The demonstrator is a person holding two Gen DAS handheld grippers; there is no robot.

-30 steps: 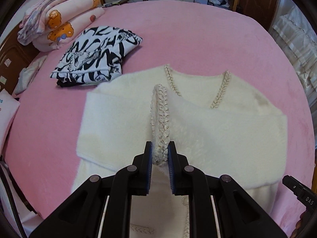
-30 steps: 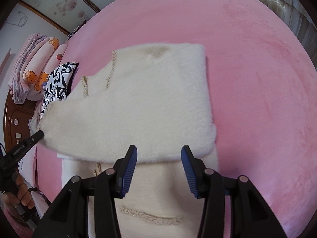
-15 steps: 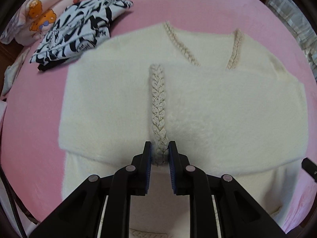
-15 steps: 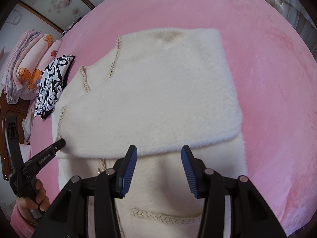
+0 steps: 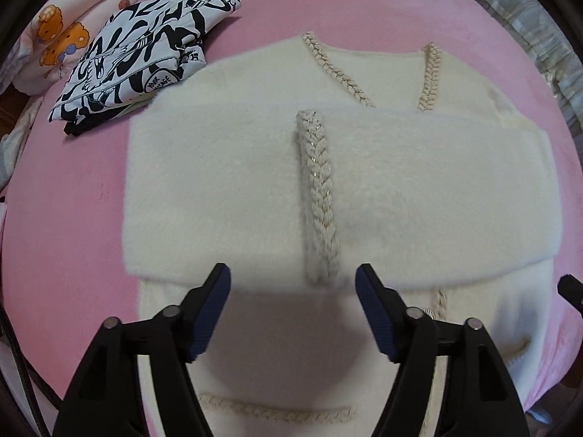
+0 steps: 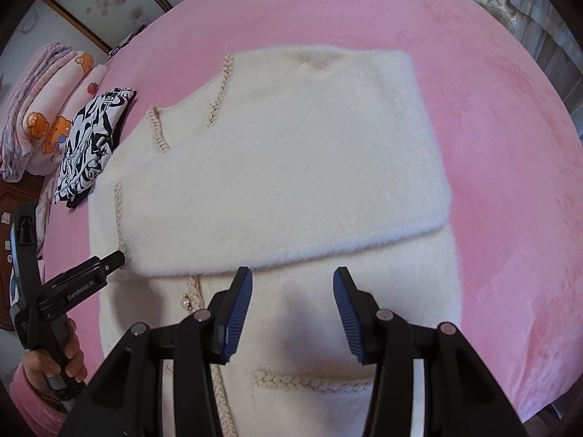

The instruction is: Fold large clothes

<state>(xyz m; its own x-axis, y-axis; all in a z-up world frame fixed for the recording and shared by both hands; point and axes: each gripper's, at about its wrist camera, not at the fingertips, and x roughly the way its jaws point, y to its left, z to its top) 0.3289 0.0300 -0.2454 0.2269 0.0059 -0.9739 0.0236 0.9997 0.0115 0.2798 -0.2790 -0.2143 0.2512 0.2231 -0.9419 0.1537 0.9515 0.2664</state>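
Cardigan (image 5: 382, 189) is lying flat on the pink bed (image 5: 346, 7), both sleeves lying crossed over the chest, braided cuff (image 5: 317, 196) pointing at the neckline. Left gripper (image 5: 293, 284) is hovering just over the sleeve edge, jaws spread, gripping nothing. Right gripper (image 6: 293, 284) is hovering over the hem half, jaws spread too, empty. Sleeve-fold step is looking done; next move is probably calling for pinching the bottom hem corners and bringing them up over the sleeves to the shoulders. Counting: one cardigan, two grippers, one folded black-white garment (image 5: 142, 51) beside it, one stack of blankets (image 6: 40, 109) at the bed edge.
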